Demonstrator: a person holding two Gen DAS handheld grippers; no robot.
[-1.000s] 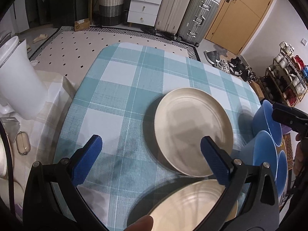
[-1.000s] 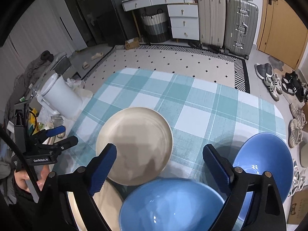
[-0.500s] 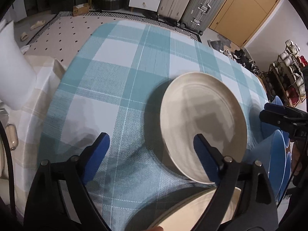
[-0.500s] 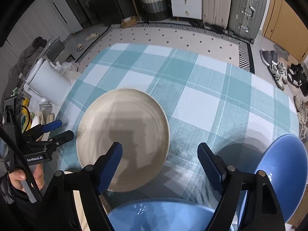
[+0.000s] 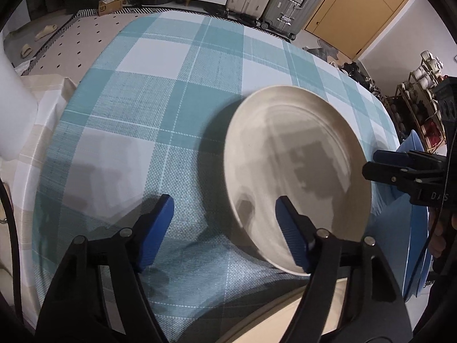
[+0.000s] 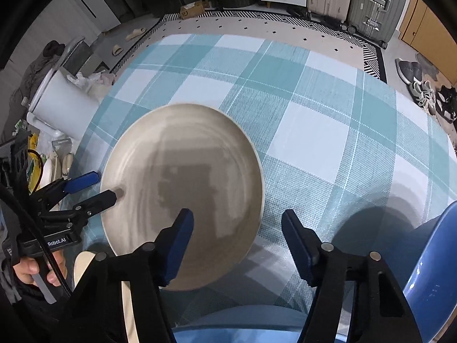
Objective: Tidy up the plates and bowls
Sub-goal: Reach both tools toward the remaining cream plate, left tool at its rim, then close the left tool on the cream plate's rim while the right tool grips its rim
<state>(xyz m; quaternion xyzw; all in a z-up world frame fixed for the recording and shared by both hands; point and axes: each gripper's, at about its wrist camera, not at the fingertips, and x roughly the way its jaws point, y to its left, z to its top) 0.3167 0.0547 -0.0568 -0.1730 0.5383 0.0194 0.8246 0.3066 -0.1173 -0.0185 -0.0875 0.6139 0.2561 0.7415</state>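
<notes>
Left hand-held gripper (image 5: 224,228) — half-open, closing — astride plate (image 5: 297,171) rim

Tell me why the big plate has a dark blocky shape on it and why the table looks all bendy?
Left wrist view: the dark shape on the plate is a shadow, probably cast by the gripper above it; the plate's rim looks smeared from motion. Right wrist view: the same blocky shadow sits on the plate; the fisheye lens curves the checked tablecloth and darkens the picture's corners.
</notes>
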